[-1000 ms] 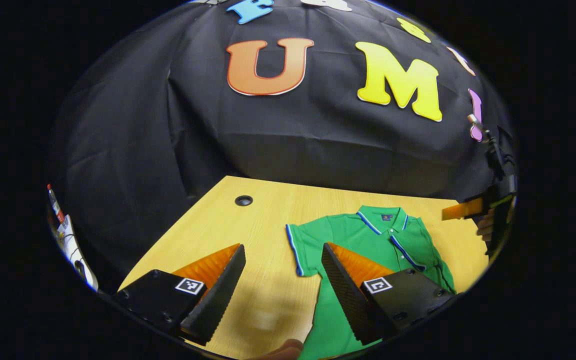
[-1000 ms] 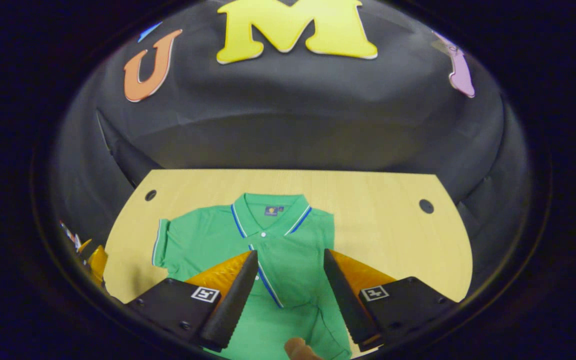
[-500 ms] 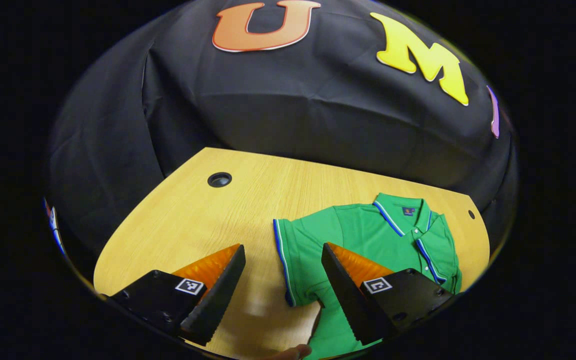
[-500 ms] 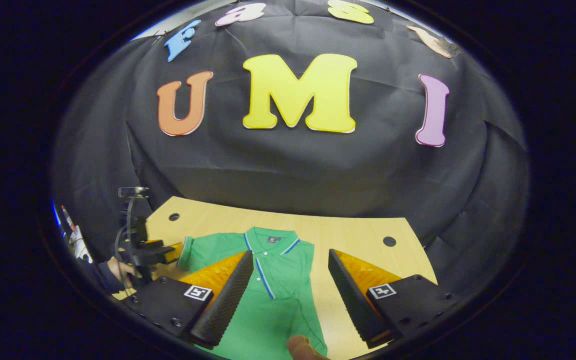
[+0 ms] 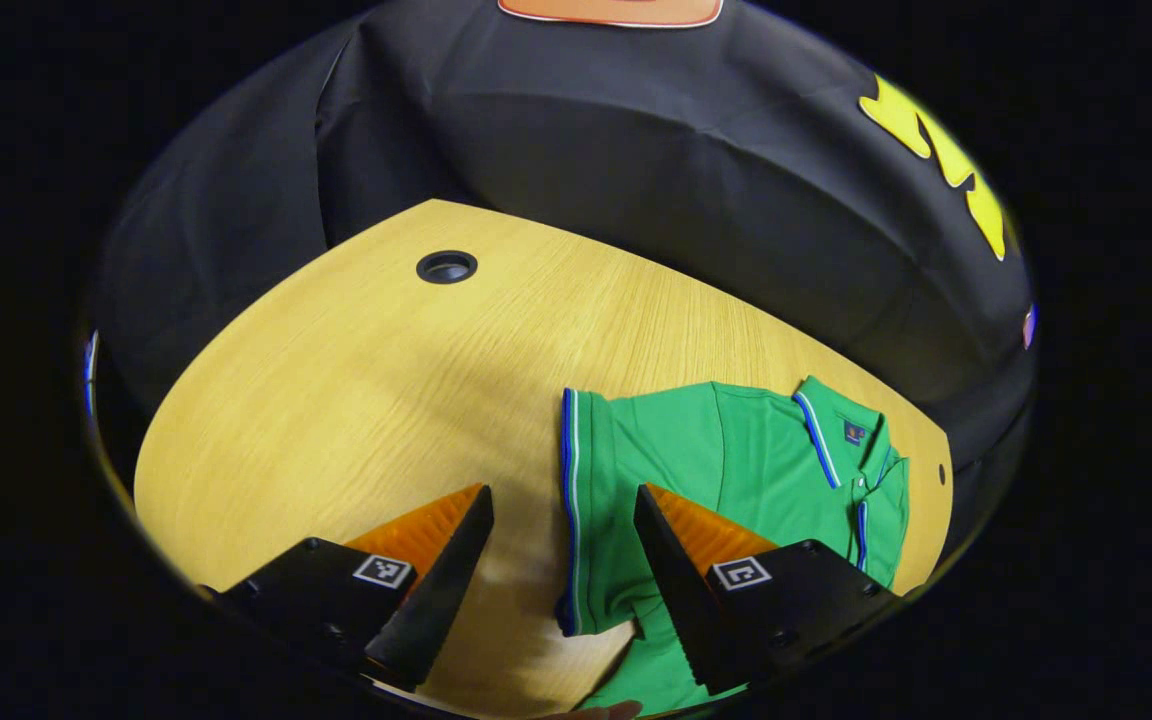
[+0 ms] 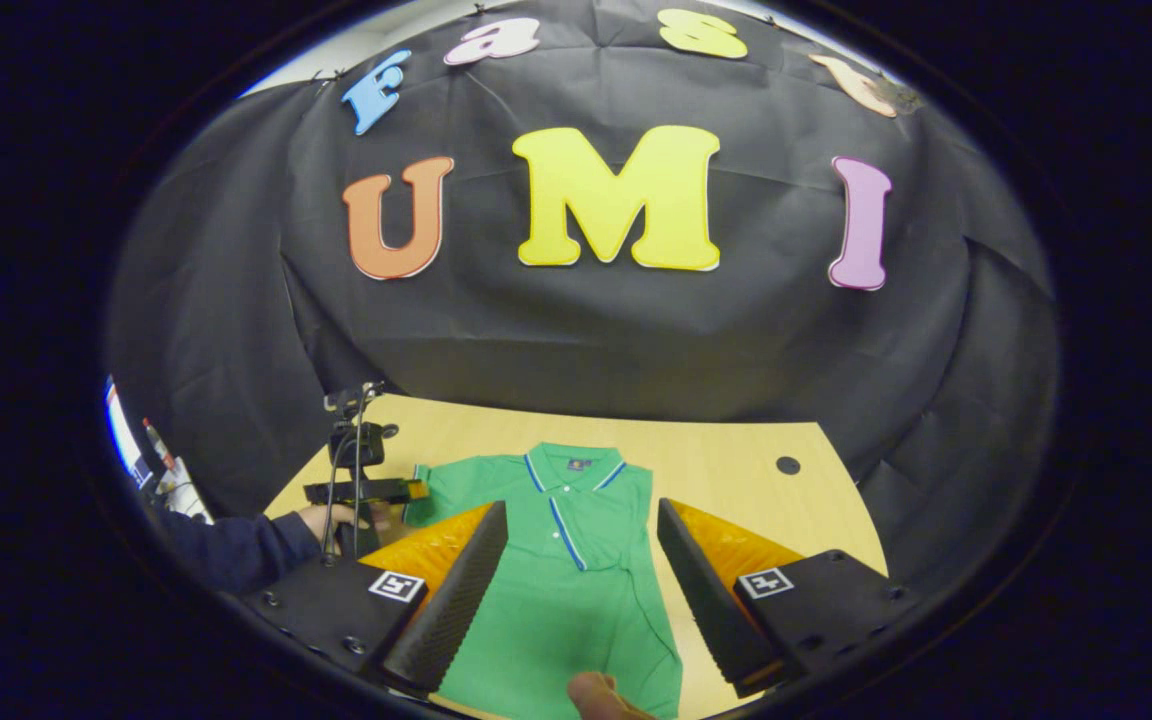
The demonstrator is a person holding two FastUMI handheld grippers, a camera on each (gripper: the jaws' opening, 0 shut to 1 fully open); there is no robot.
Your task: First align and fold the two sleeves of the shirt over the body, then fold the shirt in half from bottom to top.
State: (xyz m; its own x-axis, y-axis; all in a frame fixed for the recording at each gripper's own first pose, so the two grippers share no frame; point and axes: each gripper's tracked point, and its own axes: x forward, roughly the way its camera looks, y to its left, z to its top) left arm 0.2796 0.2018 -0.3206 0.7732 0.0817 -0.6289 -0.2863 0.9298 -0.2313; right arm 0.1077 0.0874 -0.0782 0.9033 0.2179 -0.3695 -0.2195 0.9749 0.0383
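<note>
We take the green short-sleeved polo shirt (image 5: 736,460) as landmark; it lies flat on the pale wood worktop (image 5: 356,380), collar toward the booth's black cloth wall, hem toward us.

Left gripper view, L to R: round cable hole (image 5: 446,267) far off the shirt's left side, then bare wood, then the shirt's left sleeve (image 5: 586,500) w/ its blue-white striped cuff. Left gripper (image 5: 561,510) hangs w/ fingers spread wide and empty, and the cuff edge runs right up the gap between them, long axis roughly in line w/ the fingers. We judge this gripper the nearer one for that sleeve; the move turns on dropping onto the cuff and carrying it rightward over the body.

Right gripper view, L to R: a dark-sleeved hand (image 6: 321,520) holding the other gripper just off the shirt's left sleeve, then the shirt (image 6: 576,560), then the right gripper (image 6: 581,560), fingers apart, nothing held, above the body's lower half. Right side already looks folded in, we think.

Writing: small dark neck label (image 6: 576,464), too small to read.
</note>
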